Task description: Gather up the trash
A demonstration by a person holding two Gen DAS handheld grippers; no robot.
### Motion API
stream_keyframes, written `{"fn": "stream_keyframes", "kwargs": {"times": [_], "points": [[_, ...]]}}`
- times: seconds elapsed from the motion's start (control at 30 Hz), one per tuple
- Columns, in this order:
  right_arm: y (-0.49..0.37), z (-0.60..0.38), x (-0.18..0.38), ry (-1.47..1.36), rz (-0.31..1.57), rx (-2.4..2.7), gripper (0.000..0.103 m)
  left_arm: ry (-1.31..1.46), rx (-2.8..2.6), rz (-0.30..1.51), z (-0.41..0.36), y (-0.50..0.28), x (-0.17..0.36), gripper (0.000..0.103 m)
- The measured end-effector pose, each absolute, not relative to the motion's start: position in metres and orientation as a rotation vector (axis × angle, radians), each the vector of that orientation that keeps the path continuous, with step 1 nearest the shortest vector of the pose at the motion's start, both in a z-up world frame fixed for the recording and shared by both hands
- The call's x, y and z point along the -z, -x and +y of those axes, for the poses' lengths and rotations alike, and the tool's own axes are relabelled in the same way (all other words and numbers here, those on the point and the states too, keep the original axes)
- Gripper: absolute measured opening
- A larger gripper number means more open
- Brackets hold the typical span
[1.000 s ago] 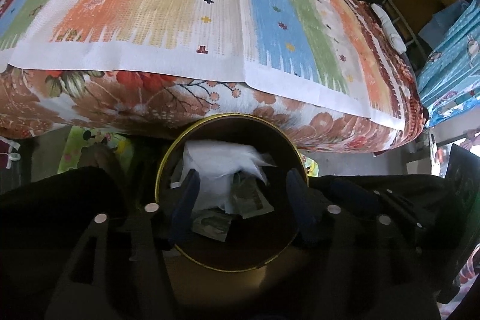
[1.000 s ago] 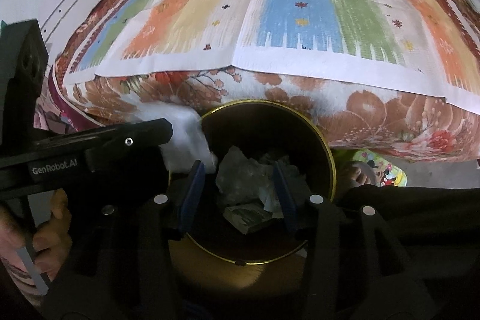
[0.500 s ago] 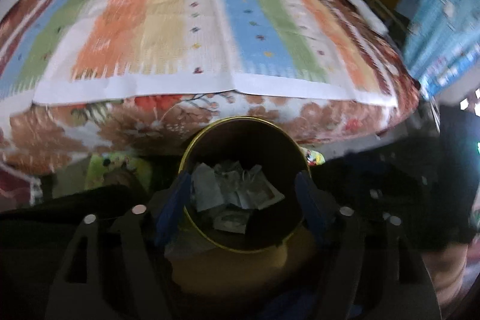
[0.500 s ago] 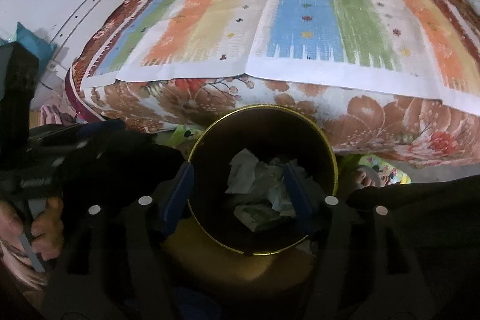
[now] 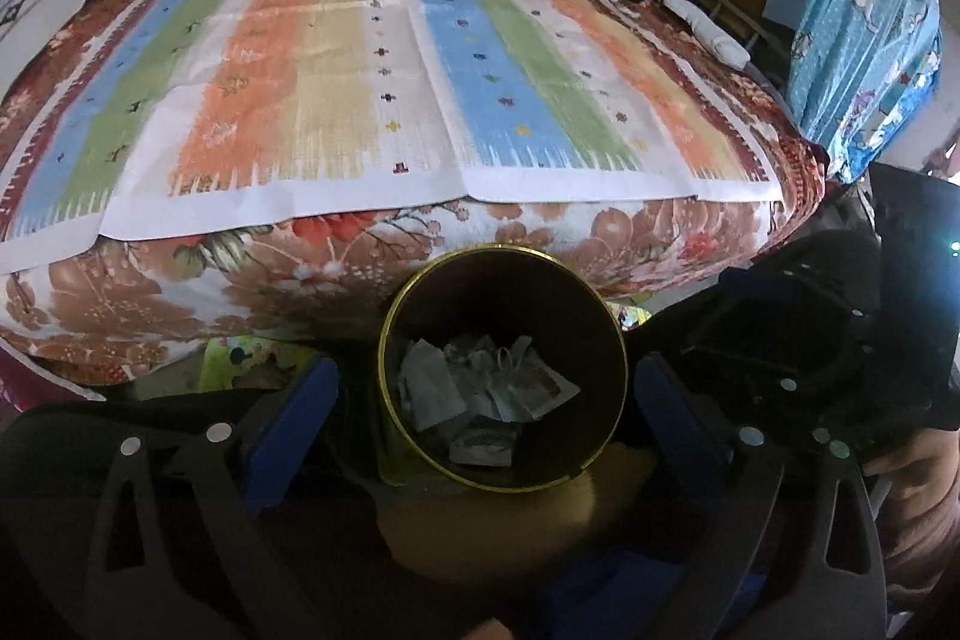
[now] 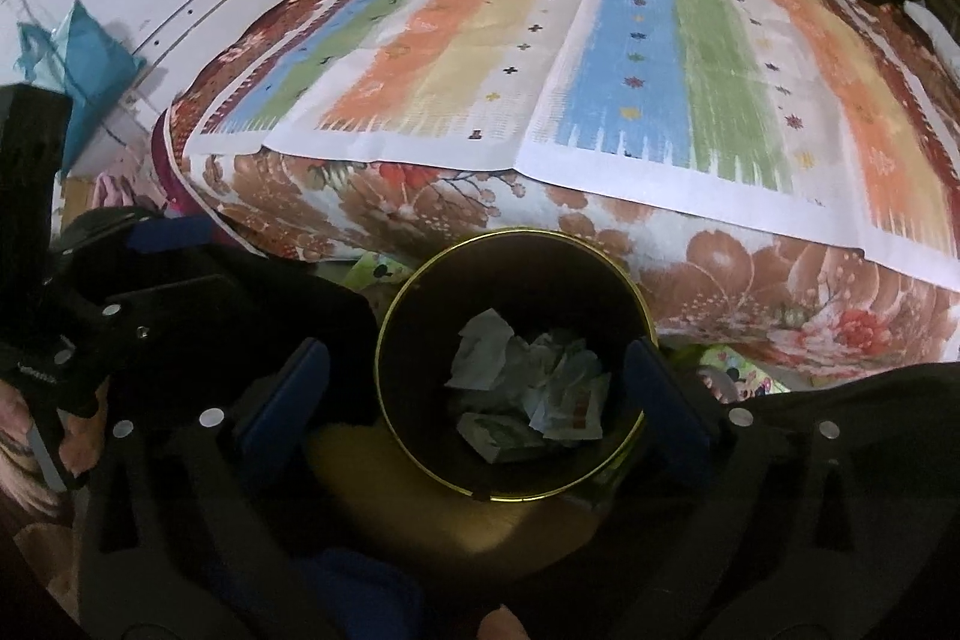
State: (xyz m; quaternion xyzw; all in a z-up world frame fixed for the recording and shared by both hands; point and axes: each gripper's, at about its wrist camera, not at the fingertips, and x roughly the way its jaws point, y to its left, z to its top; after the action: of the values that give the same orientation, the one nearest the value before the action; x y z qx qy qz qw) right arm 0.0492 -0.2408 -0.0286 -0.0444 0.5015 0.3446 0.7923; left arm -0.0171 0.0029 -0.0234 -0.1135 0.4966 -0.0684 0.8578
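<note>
- In the left wrist view the left tool (image 5: 483, 403) sits at the bottom of the frame with its two blue fingers (image 5: 291, 415) spread wide apart, holding nothing.
- A round dark bin (image 5: 503, 280) with a gold rim shows in the lower centre of that view, between the two fingers and beyond them; whether the fingers touch it cannot be told.
- Inside the bin lies the trash (image 5: 480, 391): crumpled white papers and a few printed wrappers, piled at the bottom.
- In the right wrist view the right tool (image 6: 474, 397) also fills the bottom of the frame, its blue fingers (image 6: 285, 403) wide apart and empty.
- The same bin (image 6: 513, 250) appears in the lower centre there, with the trash (image 6: 528, 400) lying at its bottom.
- A bed (image 5: 150, 304) with a brown floral cover spans the upper half of both views, just behind the bin.
- A striped cloth (image 5: 390, 88) in blue, green, orange and cream lies flat over the bed top.
- The right tool's black body (image 5: 840, 334) shows at the right edge of the left wrist view, with a hand (image 5: 918, 484) below it.
- The left tool's black body (image 6: 120, 316) shows at the left edge of the right wrist view.
- A blue patterned curtain (image 5: 864, 10) hangs at the upper right of the left wrist view.
</note>
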Motion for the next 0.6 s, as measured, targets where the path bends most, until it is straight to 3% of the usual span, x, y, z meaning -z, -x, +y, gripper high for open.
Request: {"fn": "stream_keyframes", "kwargs": {"times": [0.6], "points": [[-0.051, -0.238, 0.034, 0.067, 1.094, -0.781, 0.094, 0.288, 0.145, 1.063, 0.003, 0.011, 0.039, 0.097]]}}
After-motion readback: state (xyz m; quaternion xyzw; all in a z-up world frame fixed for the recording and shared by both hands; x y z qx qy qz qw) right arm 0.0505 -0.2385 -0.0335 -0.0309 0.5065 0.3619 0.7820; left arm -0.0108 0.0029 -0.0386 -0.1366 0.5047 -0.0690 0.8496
